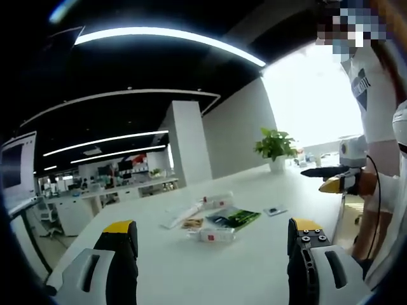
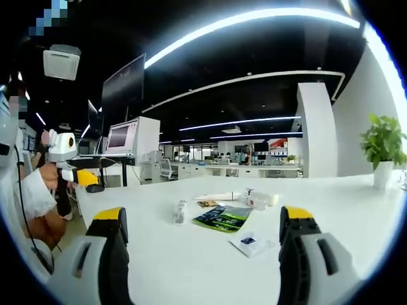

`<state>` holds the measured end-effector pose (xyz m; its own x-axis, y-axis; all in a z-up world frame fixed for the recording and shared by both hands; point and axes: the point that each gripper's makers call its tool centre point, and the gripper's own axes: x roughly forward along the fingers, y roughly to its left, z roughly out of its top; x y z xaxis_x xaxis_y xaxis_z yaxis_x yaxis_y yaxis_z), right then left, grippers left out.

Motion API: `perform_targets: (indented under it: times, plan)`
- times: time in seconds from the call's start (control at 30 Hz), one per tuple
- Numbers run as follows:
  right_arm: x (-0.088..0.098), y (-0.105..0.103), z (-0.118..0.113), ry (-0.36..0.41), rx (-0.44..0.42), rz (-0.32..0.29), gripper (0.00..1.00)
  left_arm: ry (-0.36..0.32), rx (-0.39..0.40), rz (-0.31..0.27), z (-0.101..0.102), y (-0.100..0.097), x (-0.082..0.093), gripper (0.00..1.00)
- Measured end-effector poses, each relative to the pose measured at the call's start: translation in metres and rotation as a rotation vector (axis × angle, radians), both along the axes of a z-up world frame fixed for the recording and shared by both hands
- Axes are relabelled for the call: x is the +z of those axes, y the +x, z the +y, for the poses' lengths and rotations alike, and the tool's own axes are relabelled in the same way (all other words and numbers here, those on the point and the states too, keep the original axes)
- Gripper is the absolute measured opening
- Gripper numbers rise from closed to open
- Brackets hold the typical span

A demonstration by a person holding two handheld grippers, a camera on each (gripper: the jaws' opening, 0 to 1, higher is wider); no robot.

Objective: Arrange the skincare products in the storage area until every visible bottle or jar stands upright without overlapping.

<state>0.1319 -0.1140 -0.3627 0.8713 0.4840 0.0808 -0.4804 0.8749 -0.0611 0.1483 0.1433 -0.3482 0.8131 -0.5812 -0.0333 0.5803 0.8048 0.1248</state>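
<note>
White table [image 1: 254, 267] fills our lower field in both views, in an open office. Plant [image 2: 383, 143] sits at 3 o'clock in the right gripper view. Our left gripper [image 1: 213, 254] and right gripper [image 2: 200, 251] both hover above the table, fingers apart, holding nothing. Each gripper also shows in the other's view, out at the edge, well apart.

Products cluster mid-table, near 12 o'clock from both grippers: green leaflet [image 2: 222, 218] lying flat, small box [image 1: 216, 235] at its near edge in the left gripper view, long tube [image 2: 219, 196] lying down beyond it, small bottle [image 2: 181, 211] on its side at 10 o'clock of the leaflet, sachet [image 2: 249, 242] nearest the right gripper.

Our read: approach step, nothing grasped yet, nothing clearly upright. Next move likely calls for us closing in on the toppled bottle, gripping across its body, then rotating it to stand clear of the leaflet. Labels too small to read.
</note>
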Motion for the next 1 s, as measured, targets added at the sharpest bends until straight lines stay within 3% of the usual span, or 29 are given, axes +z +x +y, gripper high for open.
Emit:
perform_targets:
  times: [1.0]
  plan:
    - [0.0,0.017,0.002,-0.006,0.009,-0.003,1.0,0.013,-0.008,0.006,-0.003,0.003,-0.005,1.0]
